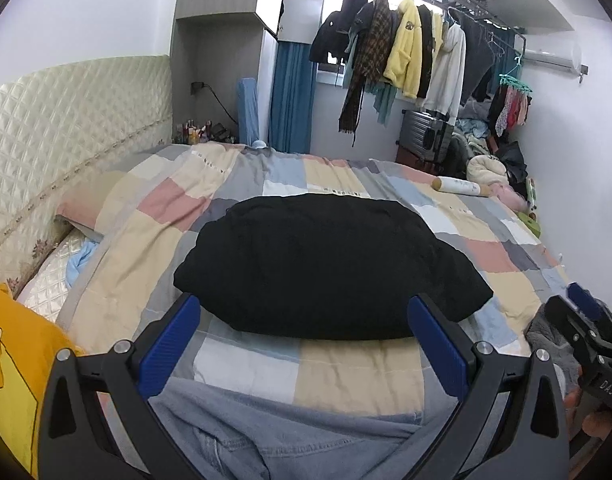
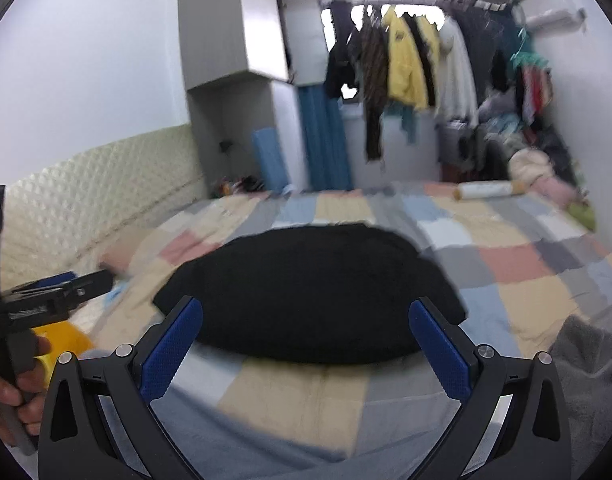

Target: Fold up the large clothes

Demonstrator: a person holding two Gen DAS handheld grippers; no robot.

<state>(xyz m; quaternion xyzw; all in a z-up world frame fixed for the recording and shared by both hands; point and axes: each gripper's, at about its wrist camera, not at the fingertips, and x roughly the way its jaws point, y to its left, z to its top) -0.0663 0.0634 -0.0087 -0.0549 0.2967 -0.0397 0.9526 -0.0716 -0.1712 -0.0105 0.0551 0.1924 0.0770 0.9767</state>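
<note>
A black garment (image 1: 326,264), folded into a compact rounded stack, lies on the patchwork bedspread (image 1: 346,368). It also shows in the right wrist view (image 2: 310,292). My left gripper (image 1: 303,312) is open and empty, held above the near edge of the garment with a blue pad on each side. My right gripper (image 2: 306,316) is open and empty, also just short of the garment's near edge. The right gripper shows at the right edge of the left wrist view (image 1: 586,320). The left gripper shows at the left of the right wrist view (image 2: 65,292).
A denim garment (image 1: 289,432) lies at the near bed edge. A yellow item (image 1: 13,368) is at the left, a grey fleece (image 2: 586,380) at the right. A white roll (image 1: 462,186) lies at the far right of the bed. Hanging clothes (image 1: 406,48) fill the back.
</note>
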